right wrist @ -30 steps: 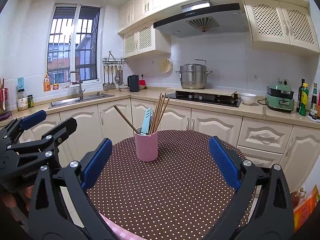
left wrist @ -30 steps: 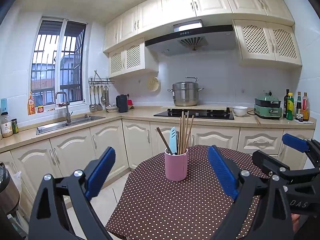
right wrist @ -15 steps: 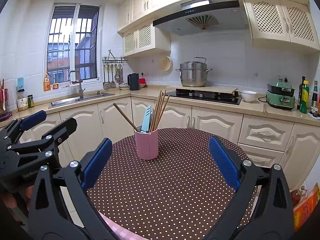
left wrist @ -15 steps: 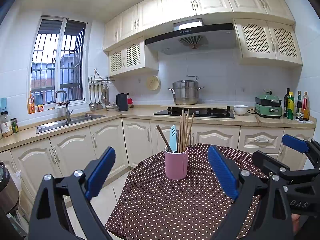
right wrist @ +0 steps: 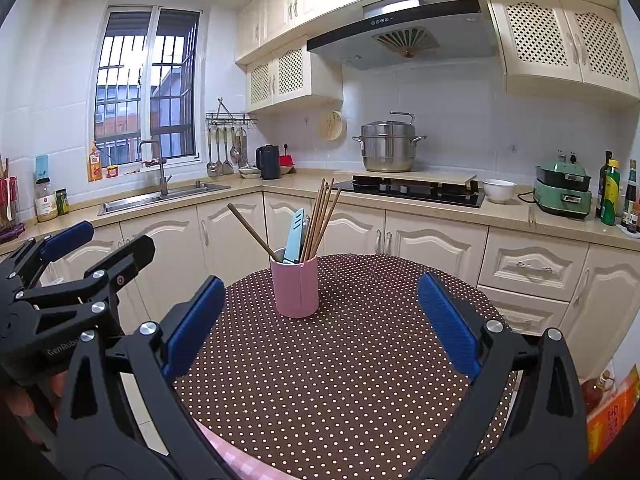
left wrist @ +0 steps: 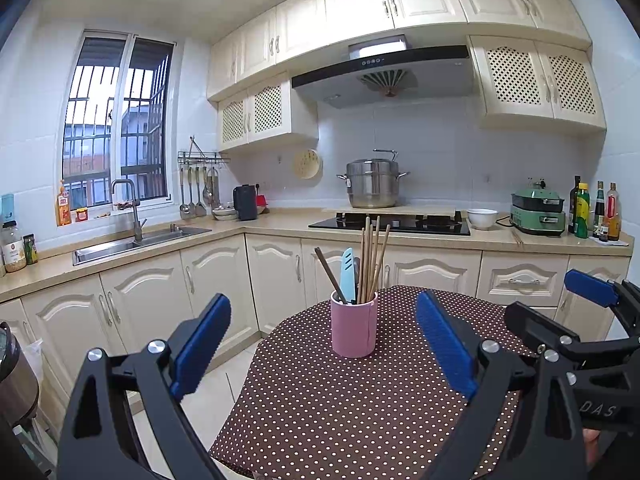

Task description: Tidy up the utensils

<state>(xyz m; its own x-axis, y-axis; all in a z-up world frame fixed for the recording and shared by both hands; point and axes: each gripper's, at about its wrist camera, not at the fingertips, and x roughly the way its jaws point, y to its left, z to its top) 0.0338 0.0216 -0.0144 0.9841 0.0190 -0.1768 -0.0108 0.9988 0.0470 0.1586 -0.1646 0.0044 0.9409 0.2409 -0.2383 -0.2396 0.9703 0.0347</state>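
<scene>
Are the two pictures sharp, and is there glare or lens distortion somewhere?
Left wrist view: sharp; the window is overexposed, and the fisheye bends the cabinets and darkens the corners. Right wrist view: also sharp; the pink cup is crisp, the hood lamp glares, and the countertop curves.

Side-by-side views facing pink cup (left wrist: pixel 353 330)

I see a matt pink cup (left wrist: pixel 353 330) holding wooden chopsticks (left wrist: pixel 373 258) – under it, dotted cloth (left wrist: pixel 340 400) – behind, a shiny steel pot (left wrist: pixel 373 179).
</scene>
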